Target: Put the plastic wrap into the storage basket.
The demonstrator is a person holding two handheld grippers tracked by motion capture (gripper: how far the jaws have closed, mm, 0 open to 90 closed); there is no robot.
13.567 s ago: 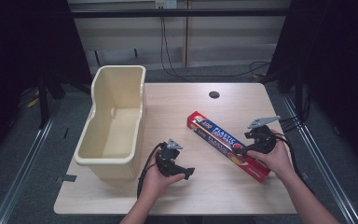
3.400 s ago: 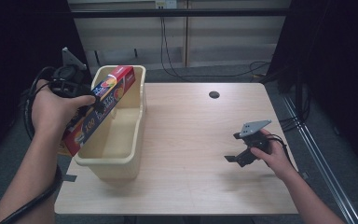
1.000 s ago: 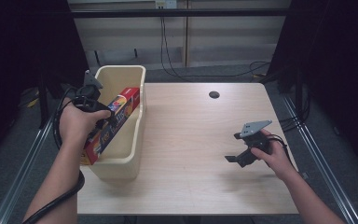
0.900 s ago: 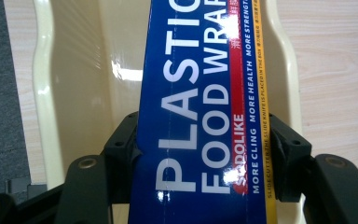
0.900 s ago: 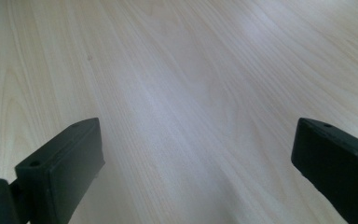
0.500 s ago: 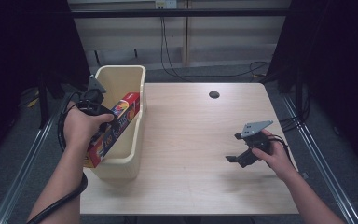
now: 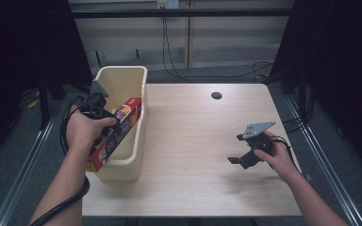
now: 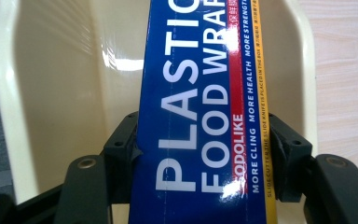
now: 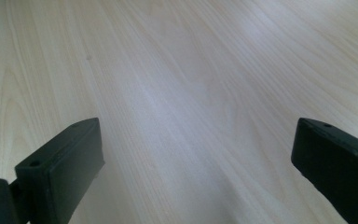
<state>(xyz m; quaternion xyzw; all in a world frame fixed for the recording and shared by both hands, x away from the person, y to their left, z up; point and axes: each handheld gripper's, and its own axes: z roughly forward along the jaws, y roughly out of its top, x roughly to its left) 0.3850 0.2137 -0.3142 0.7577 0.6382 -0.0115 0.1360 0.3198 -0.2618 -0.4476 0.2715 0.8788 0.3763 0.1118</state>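
The left tongs (image 8: 200, 154) are clamped across the width of the plastic wrap box (image 8: 205, 112), one pad on each long edge. Compared with the high view a second ago, the box sits lower and deeper in the cream bin (image 7: 136, 84): its far end now lies below the rim, against the bin's right wall, while the near end projects over the front rim beneath the left hand (image 7: 82, 132). The box remains tilted, not flat on the bin floor. The descent is small from one frame to the next, which suggests the placing step is close to complete; release should follow only once the box is supported inside.

The right tongs (image 9: 196, 163) stand wide apart and empty, just above the bare wooden surface (image 7: 193, 132), in the same place as before.
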